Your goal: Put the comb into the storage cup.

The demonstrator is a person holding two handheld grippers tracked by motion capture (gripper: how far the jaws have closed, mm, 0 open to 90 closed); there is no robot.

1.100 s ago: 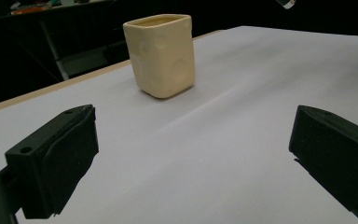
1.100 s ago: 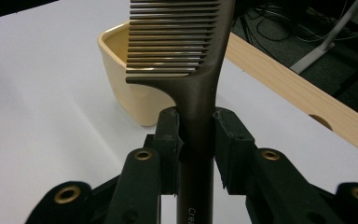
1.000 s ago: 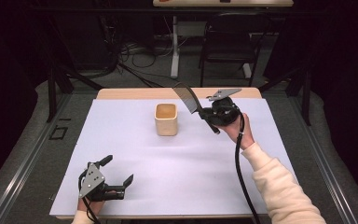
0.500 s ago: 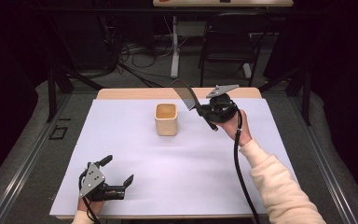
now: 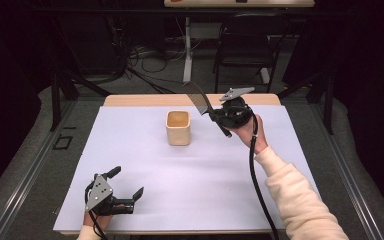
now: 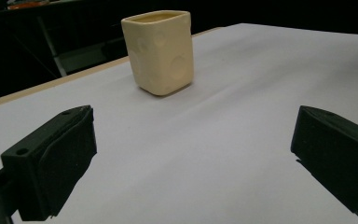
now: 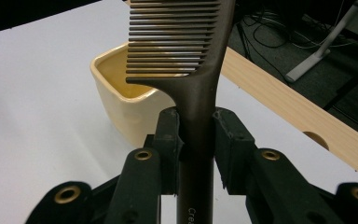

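Beyond frame top, comb (image 7: 186,51) teeth cut off

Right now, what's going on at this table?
A person works with a hand-held gripper in each hand. The right hand-held gripper is clamped on the handle of a dark comb, holding it in the air just beside a cream cup on the white-covered table. The left hand-held gripper rests open near the table's front edge, holding nothing.
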